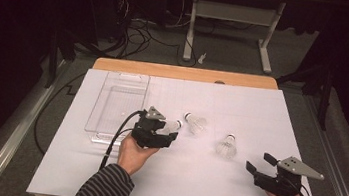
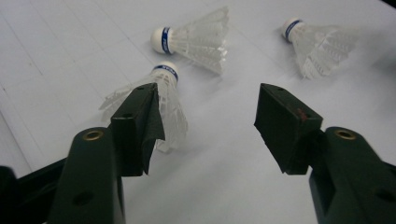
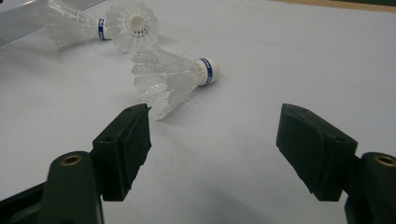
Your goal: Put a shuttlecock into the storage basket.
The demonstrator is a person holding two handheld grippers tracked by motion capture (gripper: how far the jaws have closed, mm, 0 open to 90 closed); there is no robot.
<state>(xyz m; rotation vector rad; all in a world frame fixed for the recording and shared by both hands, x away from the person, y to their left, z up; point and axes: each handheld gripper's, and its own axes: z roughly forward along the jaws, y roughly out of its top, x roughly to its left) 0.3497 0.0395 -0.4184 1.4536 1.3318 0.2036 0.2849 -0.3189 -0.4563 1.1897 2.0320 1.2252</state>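
Three white feathered shuttlecocks, blue-banded cork tips, lying sideways

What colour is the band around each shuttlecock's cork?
Blue, on a white cork; clearest in the left gripper view on the nearest shuttlecock.

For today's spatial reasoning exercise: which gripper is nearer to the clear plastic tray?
Left. The left gripper sits just off the clear plastic tray, by its near right corner. The right gripper is far across the table, beyond the shuttlecocks.
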